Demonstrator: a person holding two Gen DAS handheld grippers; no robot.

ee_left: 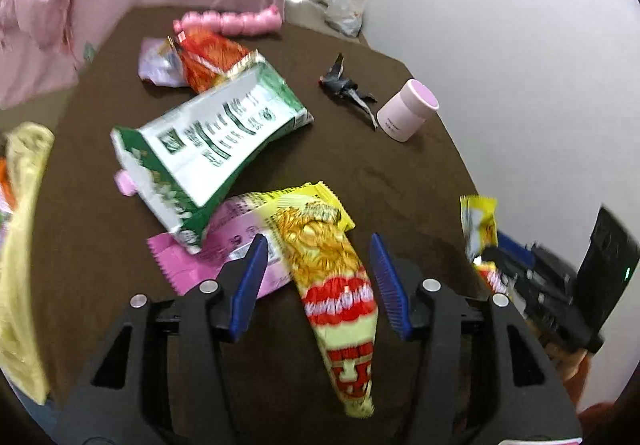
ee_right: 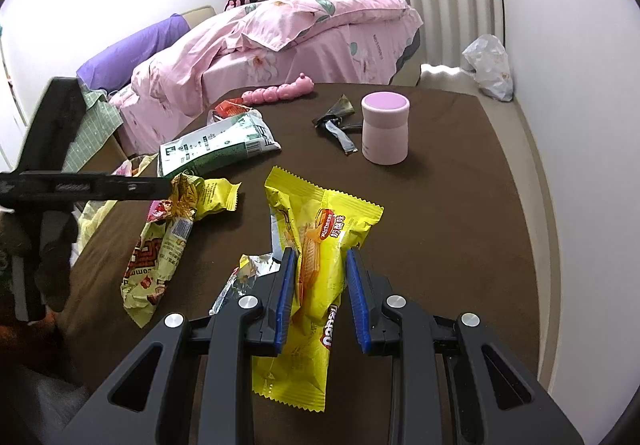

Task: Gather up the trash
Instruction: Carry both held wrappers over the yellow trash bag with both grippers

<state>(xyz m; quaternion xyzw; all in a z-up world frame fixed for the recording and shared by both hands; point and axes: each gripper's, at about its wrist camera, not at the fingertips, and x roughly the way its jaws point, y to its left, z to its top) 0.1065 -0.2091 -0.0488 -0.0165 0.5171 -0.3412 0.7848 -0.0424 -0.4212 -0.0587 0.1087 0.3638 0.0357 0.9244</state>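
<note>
**Two grippers over a table of wrappers**

While the left gripper (ee_left: 318, 247) hangs with its blue pads spread wide, a crumpled yellow-and-red noodle wrapper (ee_left: 336, 285) lies on the brown table (ee_left: 400, 181) between them; neither pad touches it. Over on the other side, the right gripper (ee_right: 318, 259) also stands parted, its fingers straddling a bright yellow snack packet (ee_right: 316, 241). Whether the left pad brushes the packet I cannot tell; the right pad shows a gap.

Just beside the noodle wrapper, a pink wrapper (ee_left: 208, 257) lies flat, partly under a green-and-white bag (ee_left: 212, 141). Behind that sits an orange wrapper (ee_left: 208, 61) on a pale one. A dark twisted scrap (ee_left: 344, 85) lies near a pink cup (ee_left: 406, 109), which stands upright toward the table's far edge. A pink caterpillar toy (ee_left: 236, 21) rests at the back, next to a bed with pink bedding (ee_right: 304, 25). A clear plastic bag (ee_right: 490, 67) sits on the floor by the wall.
</note>
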